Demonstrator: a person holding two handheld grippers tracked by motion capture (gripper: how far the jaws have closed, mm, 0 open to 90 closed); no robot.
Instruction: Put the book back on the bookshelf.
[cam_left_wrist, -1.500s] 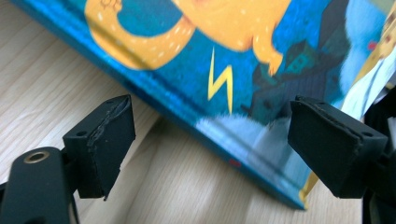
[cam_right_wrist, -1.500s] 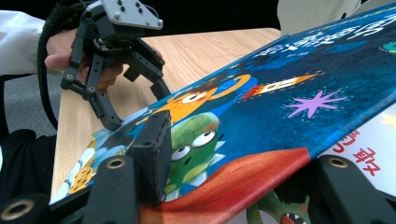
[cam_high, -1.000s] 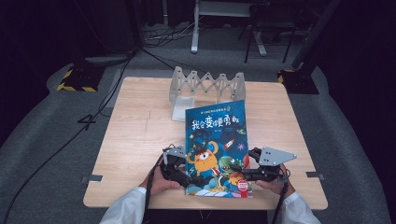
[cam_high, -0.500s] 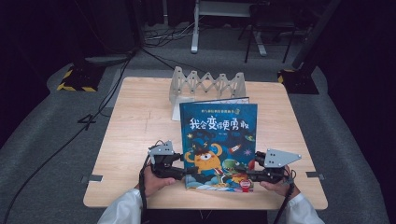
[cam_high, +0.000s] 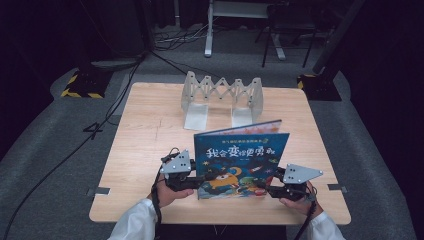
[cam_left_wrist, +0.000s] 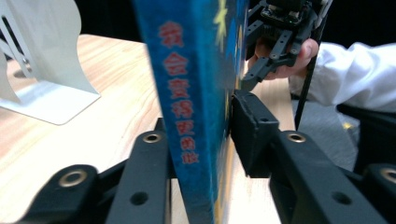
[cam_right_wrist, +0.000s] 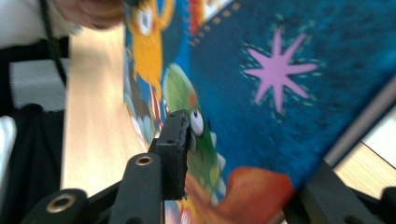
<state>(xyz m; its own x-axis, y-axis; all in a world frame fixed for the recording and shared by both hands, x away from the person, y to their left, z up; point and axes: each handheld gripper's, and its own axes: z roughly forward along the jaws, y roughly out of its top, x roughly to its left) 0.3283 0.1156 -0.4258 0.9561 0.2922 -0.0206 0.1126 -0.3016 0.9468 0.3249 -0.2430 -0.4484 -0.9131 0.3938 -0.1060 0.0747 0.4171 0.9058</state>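
A blue picture book (cam_high: 240, 157) with cartoon monsters on its cover stands nearly upright over the near middle of the wooden table (cam_high: 145, 135). My left gripper (cam_high: 198, 183) grips its lower left edge, my right gripper (cam_high: 267, 190) its lower right edge. In the left gripper view the book's spine (cam_left_wrist: 184, 93) sits between the jaws of the left gripper (cam_left_wrist: 201, 126), and both pads press on it. The right gripper (cam_right_wrist: 247, 163) has the cover (cam_right_wrist: 280, 93) between its jaws. Both pairs of jaws have just been closing on the book.
A grey metal accordion-style book rack (cam_high: 222, 95) stands at the back middle of the table; one of its plates (cam_left_wrist: 42, 60) shows in the left gripper view. Bare wood lies to the left and right of the book. Cables and stand bases lie on the floor beyond.
The book has tipped up from lying on the table to nearly upright. The left hand has risen with it, and both grippers have closed on its lower corners.
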